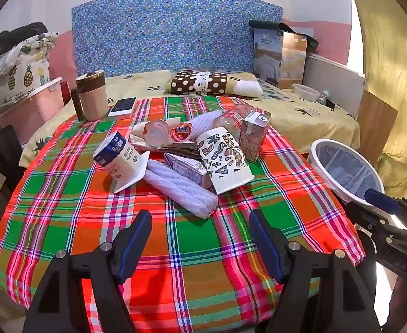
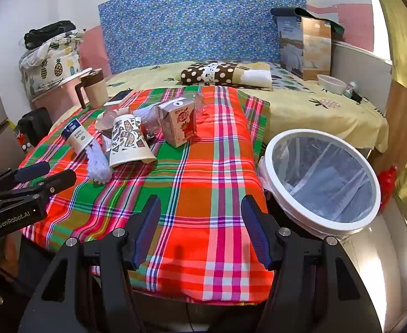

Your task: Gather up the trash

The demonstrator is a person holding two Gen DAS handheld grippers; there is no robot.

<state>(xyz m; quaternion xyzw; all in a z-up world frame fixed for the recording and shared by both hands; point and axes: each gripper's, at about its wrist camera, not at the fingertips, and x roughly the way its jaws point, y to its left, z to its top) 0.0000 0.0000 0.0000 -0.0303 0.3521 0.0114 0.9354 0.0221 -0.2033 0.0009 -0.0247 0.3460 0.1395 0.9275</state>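
Nothing collected yet: the trash pile [image 1: 187,152] sits on the cloth [image 1: 175,249], the bin [image 2: 321,180] seemingly empty; both grippers [image 1: 200,238] [image 2: 200,224] gape, holding nothing.

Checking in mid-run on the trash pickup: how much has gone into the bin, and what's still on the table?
Done: nothing visible; the lined bin looks empty. In hand: nothing; left gripper and right gripper hover open over the plaid cloth. Left: the whole pile, including patterned paper cup, brown drink carton, white foam netting, yogurt cup.
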